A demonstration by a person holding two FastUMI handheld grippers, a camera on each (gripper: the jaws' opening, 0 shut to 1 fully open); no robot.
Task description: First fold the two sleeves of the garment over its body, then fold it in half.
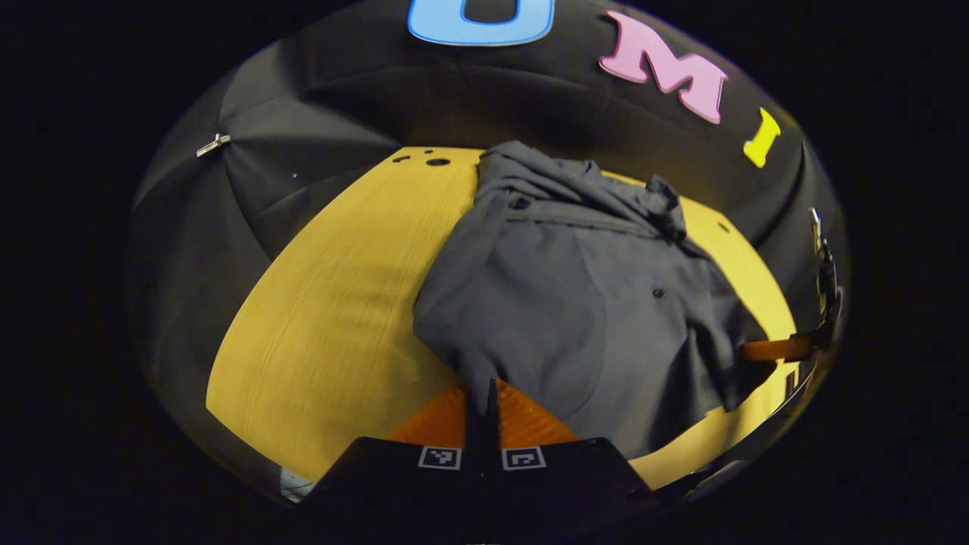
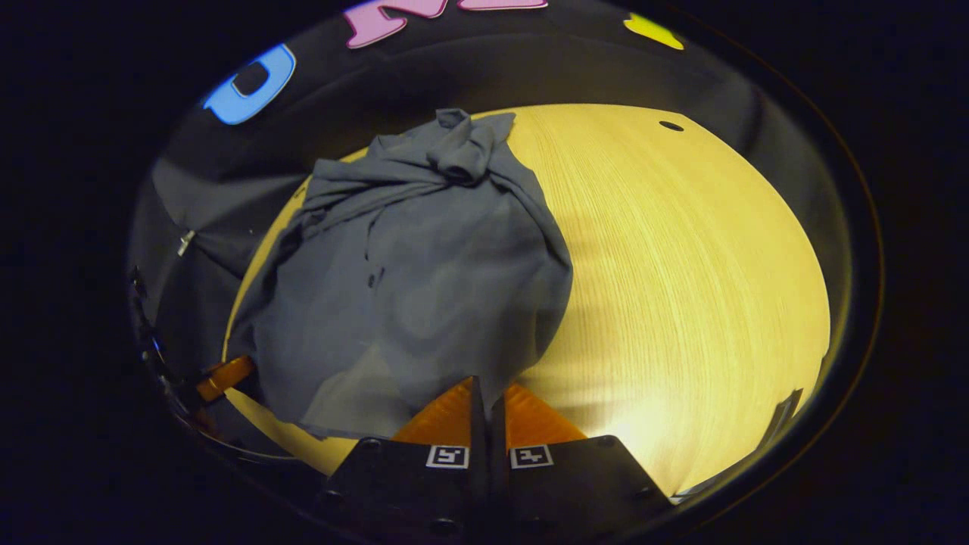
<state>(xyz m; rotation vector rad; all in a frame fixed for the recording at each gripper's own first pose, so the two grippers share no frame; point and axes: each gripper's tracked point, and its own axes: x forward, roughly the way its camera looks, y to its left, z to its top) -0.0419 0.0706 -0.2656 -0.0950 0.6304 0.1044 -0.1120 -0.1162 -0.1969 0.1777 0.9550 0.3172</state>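
Now each tool, left tool [image 1: 482, 397] and right tool [image 2: 487, 397], pinches the near hem of the garment [image 1: 560, 303]; the garment lies ahead.

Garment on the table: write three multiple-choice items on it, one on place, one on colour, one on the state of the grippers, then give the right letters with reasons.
1. Where does the garment lie?
A. on the wooden table
B. hanging from the booth wall
C. inside a basket

2. What colour is the garment?
A. red
B. white
C. dark grey

3. How does the left gripper stand?
A. wide open above bare wood
B. shut on an edge of the garment
C. shut on a hanger

Key: 1 A, the cloth is spread over the yellow wood; 2 C, the fabric is dark grey in both views; 3 B, its fingers are pressed together with cloth pinched between them, as are those of the right gripper.
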